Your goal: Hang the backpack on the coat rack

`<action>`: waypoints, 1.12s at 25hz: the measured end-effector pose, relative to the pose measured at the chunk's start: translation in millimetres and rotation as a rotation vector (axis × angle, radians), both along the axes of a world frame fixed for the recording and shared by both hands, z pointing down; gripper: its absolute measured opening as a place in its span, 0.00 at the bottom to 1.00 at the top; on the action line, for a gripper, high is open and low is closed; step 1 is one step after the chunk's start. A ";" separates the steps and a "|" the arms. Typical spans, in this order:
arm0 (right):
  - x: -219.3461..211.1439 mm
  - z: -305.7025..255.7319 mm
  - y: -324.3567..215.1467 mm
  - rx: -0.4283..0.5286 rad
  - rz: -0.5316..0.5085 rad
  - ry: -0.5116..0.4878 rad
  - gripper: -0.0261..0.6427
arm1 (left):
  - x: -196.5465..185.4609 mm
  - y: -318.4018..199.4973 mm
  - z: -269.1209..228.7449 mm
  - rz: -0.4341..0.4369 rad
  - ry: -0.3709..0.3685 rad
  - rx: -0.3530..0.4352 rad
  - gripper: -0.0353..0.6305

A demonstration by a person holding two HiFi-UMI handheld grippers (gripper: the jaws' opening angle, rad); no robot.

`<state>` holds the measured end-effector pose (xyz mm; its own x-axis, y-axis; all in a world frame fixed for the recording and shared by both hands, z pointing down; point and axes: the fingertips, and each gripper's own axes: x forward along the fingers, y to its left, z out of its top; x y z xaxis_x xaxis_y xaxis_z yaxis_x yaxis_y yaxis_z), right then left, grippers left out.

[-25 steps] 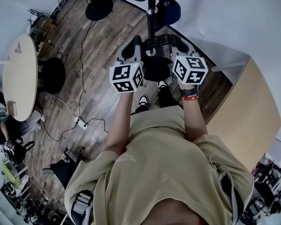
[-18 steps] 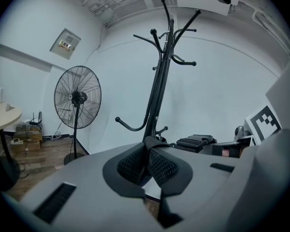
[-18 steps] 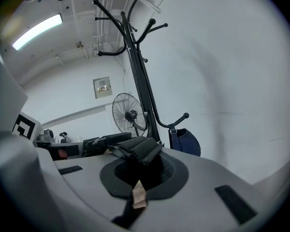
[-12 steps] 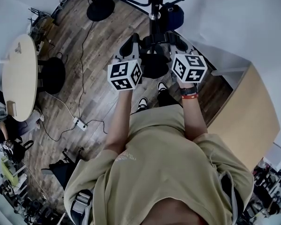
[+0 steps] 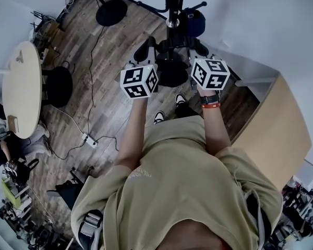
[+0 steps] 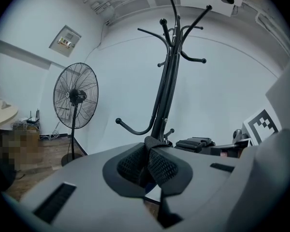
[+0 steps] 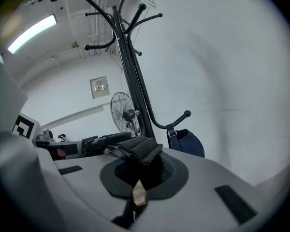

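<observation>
Black mesh shoulder strap (image 6: 160, 167) is clamped fast in the left tool (image 6: 147, 172). We note the backpack (image 5: 173, 73) held up above the wood floor (image 5: 112, 46) between both tools, close before the coat rack (image 5: 172, 4); whether it touches the pole we cannot tell from above. Right tool (image 7: 141, 170) is closed on a ribbed webbing strap (image 7: 142, 151). A blue bag (image 7: 189, 143) hangs from a lower hook, rightmost.

The coat rack (image 5: 172, 4) top is cut off by the head view's edge
</observation>
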<state>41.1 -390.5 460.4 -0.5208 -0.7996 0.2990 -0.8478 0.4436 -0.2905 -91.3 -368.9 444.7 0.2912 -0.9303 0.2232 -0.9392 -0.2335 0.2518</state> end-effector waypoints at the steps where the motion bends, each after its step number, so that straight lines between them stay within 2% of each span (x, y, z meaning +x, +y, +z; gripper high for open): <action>1: 0.2 1.2 -1.8 -0.003 0.002 0.001 0.06 | 0.0 -1.8 1.6 0.001 0.001 -0.004 0.09; 22: 9.5 52.1 -12.5 -0.103 0.046 0.028 0.06 | -5.1 -12.0 55.9 0.008 0.025 -0.102 0.09; 28: 6.7 72.4 -11.9 -0.147 0.049 0.030 0.06 | 2.9 -12.1 71.8 0.043 0.017 -0.134 0.09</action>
<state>47.8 -402.4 532.8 -0.4712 -0.7702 0.4297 -0.8768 0.3561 -0.3232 -88.4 -381.0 516.6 0.3354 -0.8788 0.3395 -0.9241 -0.2369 0.2998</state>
